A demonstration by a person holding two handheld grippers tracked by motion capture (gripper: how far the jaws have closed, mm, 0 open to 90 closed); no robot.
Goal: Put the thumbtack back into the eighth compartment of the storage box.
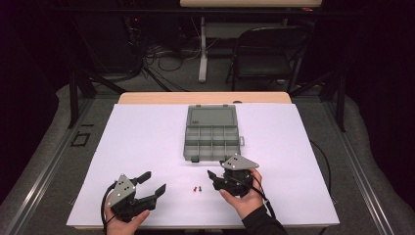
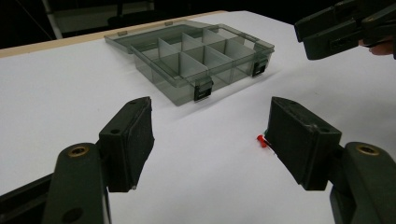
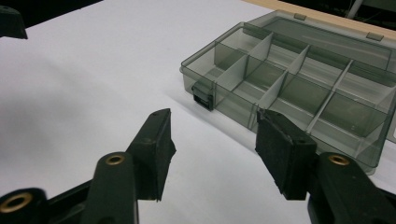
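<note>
The right gripper [image 1: 216, 179] has its jaws wide with nothing between them, just beside the red pin [image 1: 194, 188] and the green pin [image 1: 199, 189]. The left gripper [image 1: 150, 182] is also wide and empty, farther from the red pin. The open compartment box [image 1: 212, 133] lies beyond the red pin. Being so small, the pins could skid on the smooth white table [image 1: 147, 142] or slip between the pads.

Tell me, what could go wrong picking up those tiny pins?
The red pin and green pin are tiny beside the wide pads, so the right gripper might pinch badly and flick one away. They lie close together, so grabbing one may nudge the other. The open box has small compartments, easy to miss.
</note>
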